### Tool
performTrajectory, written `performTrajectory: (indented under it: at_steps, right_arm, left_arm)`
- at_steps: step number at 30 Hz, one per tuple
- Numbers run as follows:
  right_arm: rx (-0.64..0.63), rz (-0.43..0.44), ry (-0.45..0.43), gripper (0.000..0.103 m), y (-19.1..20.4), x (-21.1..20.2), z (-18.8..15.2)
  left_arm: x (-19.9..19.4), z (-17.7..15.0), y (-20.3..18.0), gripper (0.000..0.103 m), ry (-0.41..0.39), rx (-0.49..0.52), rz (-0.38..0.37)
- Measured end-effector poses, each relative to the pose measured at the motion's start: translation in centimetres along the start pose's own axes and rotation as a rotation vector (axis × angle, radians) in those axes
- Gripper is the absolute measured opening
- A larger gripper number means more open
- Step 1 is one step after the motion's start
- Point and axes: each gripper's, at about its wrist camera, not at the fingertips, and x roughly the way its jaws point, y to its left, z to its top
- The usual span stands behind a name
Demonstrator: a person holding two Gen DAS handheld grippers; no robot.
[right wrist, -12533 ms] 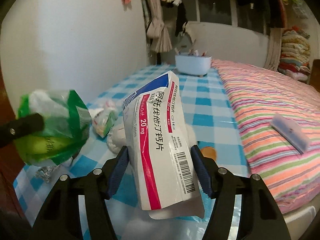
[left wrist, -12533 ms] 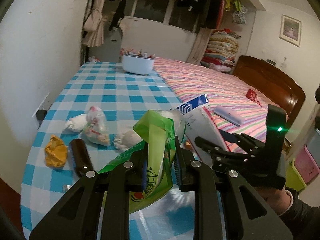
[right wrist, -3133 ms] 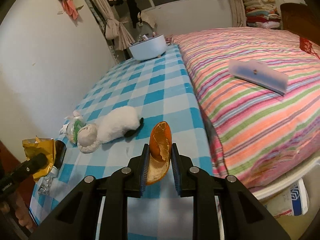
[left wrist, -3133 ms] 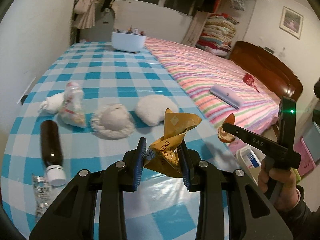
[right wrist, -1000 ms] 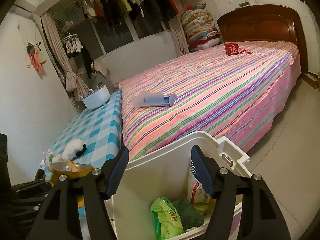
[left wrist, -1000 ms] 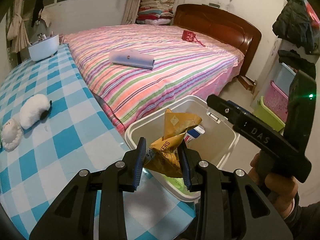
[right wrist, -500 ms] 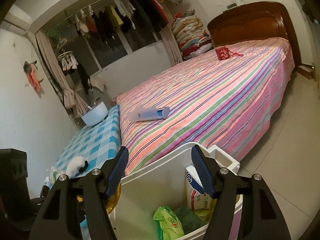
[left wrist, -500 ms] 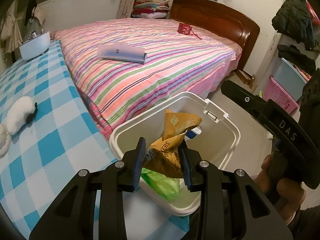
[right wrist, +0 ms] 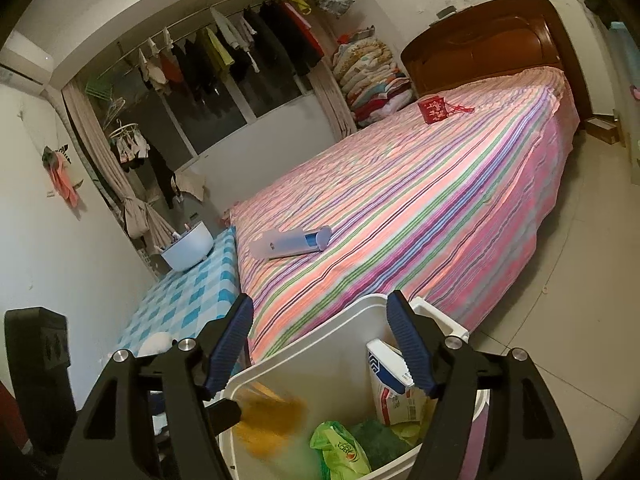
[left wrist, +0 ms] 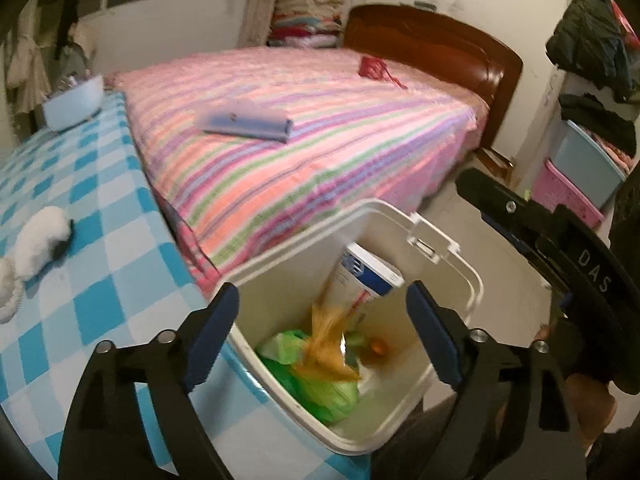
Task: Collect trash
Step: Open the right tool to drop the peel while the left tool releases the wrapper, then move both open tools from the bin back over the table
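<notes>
My left gripper [left wrist: 320,296] hangs over the white bin [left wrist: 300,236], its jaws opening wide with no grip on anything. A yellow snack wrapper [left wrist: 326,344], blurred, drops below them onto a green bag [left wrist: 316,384]. A blue and white medicine box [left wrist: 368,272] leans on the bin's far wall, and an orange peel [left wrist: 378,346] lies at the bottom. My right gripper [right wrist: 320,306] is held over the same bin [right wrist: 372,299], jaws opening with nothing between them. In that view the wrapper [right wrist: 268,420] falls at the bin's left side.
The bin stands between the blue checked table [left wrist: 100,260] and a bed with a striped cover [left wrist: 320,140]. A white plush toy [left wrist: 40,240] lies on the table and a pale bowl [left wrist: 72,100] stands at its far end. Pink and blue crates [left wrist: 576,196] stand at the right.
My left gripper's jaws have sprung apart and the yellow wrapper has left them, falling into the bin. The right gripper has rolled a little over the bin.
</notes>
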Motion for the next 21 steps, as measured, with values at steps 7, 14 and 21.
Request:
performTrajectory:
  at_steps: [7,14,21]
  right_arm:
    - [-0.001,0.004,0.009,0.068,0.1,-0.1,0.2]
    - [-0.032,0.015,0.039,0.068,0.9,0.5,-0.1]
    - [-0.093,0.018,0.079,0.068,3.2,1.3,-0.9]
  left_arm:
    - [-2.2,-0.7,2.9,0.09,-0.014,-0.049,0.051]
    - [-6.2,-2.6,7.3,0.091,-0.095,-0.08,0.221]
    - [-8.5,-4.7,12.6,0.092,-0.116,-0.187,0.289]
